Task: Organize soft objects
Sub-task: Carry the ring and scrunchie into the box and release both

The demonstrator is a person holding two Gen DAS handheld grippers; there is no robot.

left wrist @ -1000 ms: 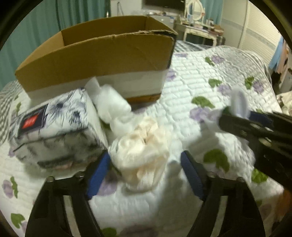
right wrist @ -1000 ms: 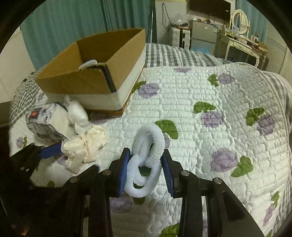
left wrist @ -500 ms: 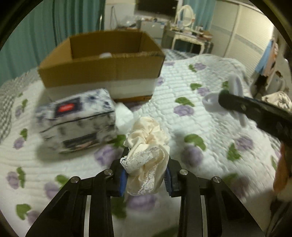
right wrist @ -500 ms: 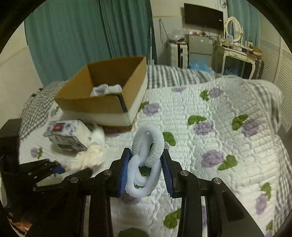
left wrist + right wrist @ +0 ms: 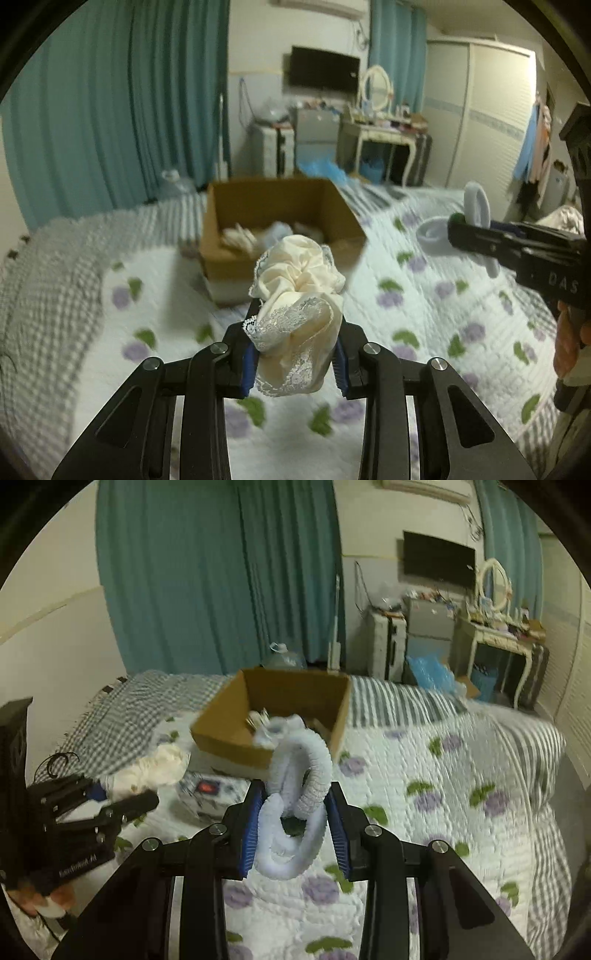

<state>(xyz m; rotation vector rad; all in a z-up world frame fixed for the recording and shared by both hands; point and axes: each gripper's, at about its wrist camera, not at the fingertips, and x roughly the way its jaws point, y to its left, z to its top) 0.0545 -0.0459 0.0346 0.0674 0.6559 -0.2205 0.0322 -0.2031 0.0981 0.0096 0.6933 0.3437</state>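
My left gripper (image 5: 294, 360) is shut on a cream lace-trimmed scrunchie (image 5: 295, 295) and holds it in the air in front of the open cardboard box (image 5: 275, 206). My right gripper (image 5: 294, 829) is shut on a white fluffy looped band (image 5: 299, 797), also raised above the bed, with the box (image 5: 273, 705) ahead. The box holds some pale soft items (image 5: 255, 236). The right gripper with its band also shows at the right of the left wrist view (image 5: 476, 218); the left gripper with the scrunchie shows at the left of the right wrist view (image 5: 155, 768).
The floral quilted bed cover (image 5: 424, 295) spreads around the box. A patterned tissue pack (image 5: 210, 794) lies in front of the box. Teal curtains (image 5: 110, 122), a dressing table (image 5: 380, 136) and cabinets stand beyond the bed.
Both grippers have risen well above the bed with their items. The left gripper closed on the cream scrunchie and lifted it. The box now looks lower and farther.
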